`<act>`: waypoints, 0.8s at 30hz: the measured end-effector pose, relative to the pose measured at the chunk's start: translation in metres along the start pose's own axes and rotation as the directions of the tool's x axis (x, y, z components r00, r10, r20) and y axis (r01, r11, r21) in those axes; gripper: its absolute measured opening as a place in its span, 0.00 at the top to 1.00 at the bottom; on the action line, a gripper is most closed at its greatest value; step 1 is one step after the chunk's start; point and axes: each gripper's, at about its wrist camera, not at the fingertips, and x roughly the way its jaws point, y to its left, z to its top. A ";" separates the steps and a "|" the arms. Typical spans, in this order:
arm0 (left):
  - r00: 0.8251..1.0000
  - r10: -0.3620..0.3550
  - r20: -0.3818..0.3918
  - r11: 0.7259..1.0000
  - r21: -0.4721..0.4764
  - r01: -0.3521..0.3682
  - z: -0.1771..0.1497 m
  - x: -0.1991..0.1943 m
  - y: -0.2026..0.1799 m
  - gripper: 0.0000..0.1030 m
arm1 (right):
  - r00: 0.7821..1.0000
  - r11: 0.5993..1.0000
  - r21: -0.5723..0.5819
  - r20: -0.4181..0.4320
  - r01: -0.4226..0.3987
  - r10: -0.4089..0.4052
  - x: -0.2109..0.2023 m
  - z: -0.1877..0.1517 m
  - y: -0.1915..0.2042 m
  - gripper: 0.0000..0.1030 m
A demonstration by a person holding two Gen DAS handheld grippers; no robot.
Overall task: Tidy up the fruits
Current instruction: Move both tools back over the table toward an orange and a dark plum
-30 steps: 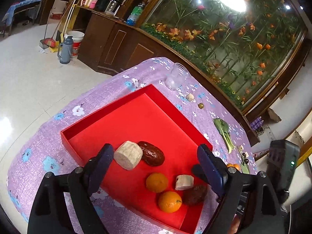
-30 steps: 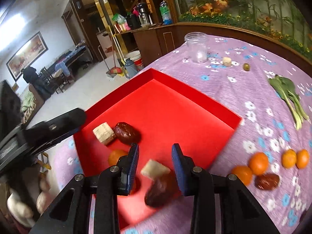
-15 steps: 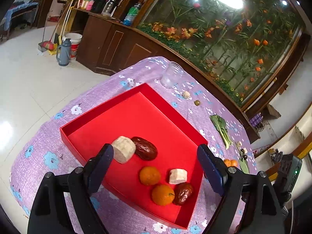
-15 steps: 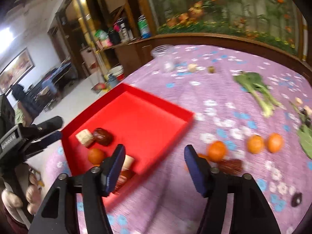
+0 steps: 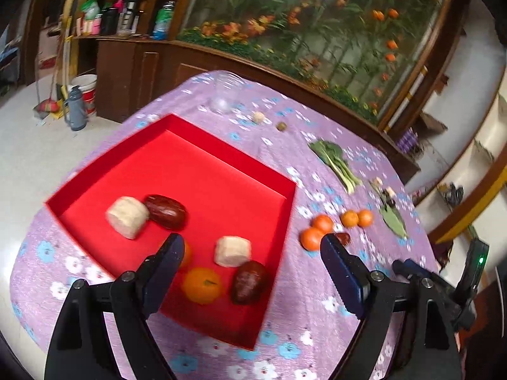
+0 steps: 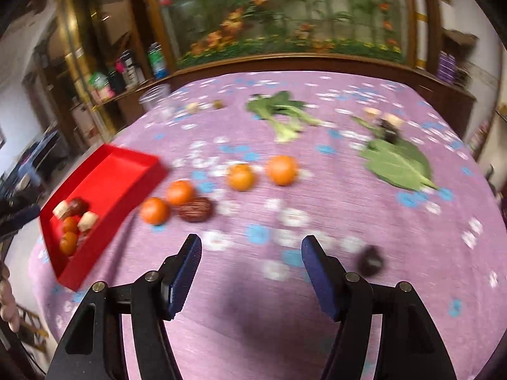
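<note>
The right gripper hangs over the purple flowered cloth of the bench with its blue-padded jaws apart and nothing between them. Just beyond it to the left lie a wrinkled dark red date and two round oranges, the date touching both; two more oranges sit farther ahead, and a small dark fruit lies close to its right finger. The shallow red square tray is well off to its left. The left gripper hovers over that tray's near corner, jaws wide and empty. Between its fingers sit an orange, a dark red date and a pale cut chunk; farther in lie a second pale chunk touching another date. A third orange is half hidden behind its left finger. Leafy greens lie far ahead to the right.
</note>
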 end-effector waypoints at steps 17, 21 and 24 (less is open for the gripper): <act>0.983 -0.087 -0.162 0.942 0.308 0.134 -0.042 0.058 -0.115 0.16 | 0.999 0.974 0.221 0.000 0.052 -0.054 0.000 -0.009 -0.094 0.32; 0.982 -0.116 -0.151 0.927 0.339 0.162 -0.049 0.062 -0.127 0.16 | 0.993 0.980 0.167 0.011 0.110 -0.114 -0.003 -0.003 -0.084 0.32; 0.970 -0.112 -0.215 0.932 0.316 0.177 -0.049 0.070 -0.127 0.16 | 0.985 0.978 0.123 0.032 0.167 -0.172 -0.009 0.002 -0.076 0.31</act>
